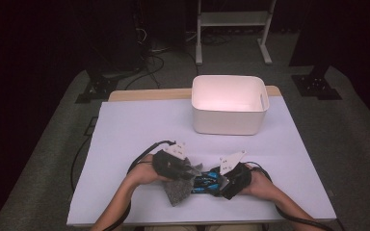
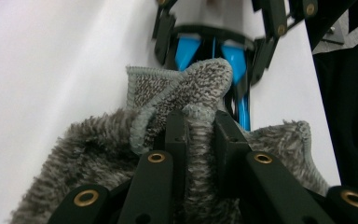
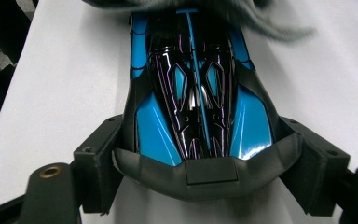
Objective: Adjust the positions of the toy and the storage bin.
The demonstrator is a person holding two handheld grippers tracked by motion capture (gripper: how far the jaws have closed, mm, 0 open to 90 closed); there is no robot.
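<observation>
Forearms reach in at the counter's near edge: left gripper (image 1: 189,169) jaws pinch the grey cloth (image 2: 98,154); right gripper (image 1: 220,182) jaws clamp the blue toy car (image 3: 193,93).

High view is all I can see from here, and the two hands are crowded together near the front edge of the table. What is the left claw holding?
Observer: The left claw is shut on a fold of the fluffy grey microfibre cloth.
Operator: And the blue thing by the right hand?
Observer: It is a glossy blue and black toy car, held across its width between the jaws of the right claw.
Operator: Does the cloth touch the car?
Observer: Yes. In the right claw view the cloth lies over the car's far end.
Operator: Anything in the white plastic bin?
Observer: What shows of its inside looks empty.
</observation>
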